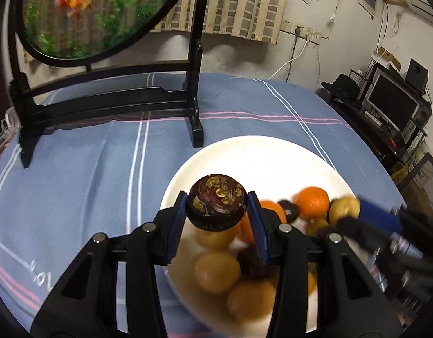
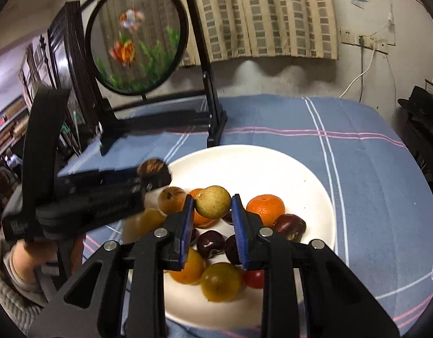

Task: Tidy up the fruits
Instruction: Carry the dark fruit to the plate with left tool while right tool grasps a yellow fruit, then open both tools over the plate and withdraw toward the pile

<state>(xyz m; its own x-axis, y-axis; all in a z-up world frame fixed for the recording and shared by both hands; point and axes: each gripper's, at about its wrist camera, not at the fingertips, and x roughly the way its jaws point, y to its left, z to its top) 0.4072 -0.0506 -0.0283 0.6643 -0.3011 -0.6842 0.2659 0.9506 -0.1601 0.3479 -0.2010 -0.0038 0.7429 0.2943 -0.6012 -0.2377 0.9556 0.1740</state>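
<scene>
Claws hover over a white plate [image 2: 306, 169] of fruit on the blue-clothed surface [image 1: 89, 174]. Left claw [image 1: 216, 211] reaches level from the left, clamped on a dark mangosteen [image 1: 216, 201]. Right claw [image 2: 213, 211], angled downward, grips a greenish-yellow fruit [image 2: 213, 201] above the pile.

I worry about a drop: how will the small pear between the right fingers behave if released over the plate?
The pear looks round and smooth, so it would probably roll. Fruits crowd the plate below, so it may bounce off them. It seems firm, held only at its sides.
</scene>
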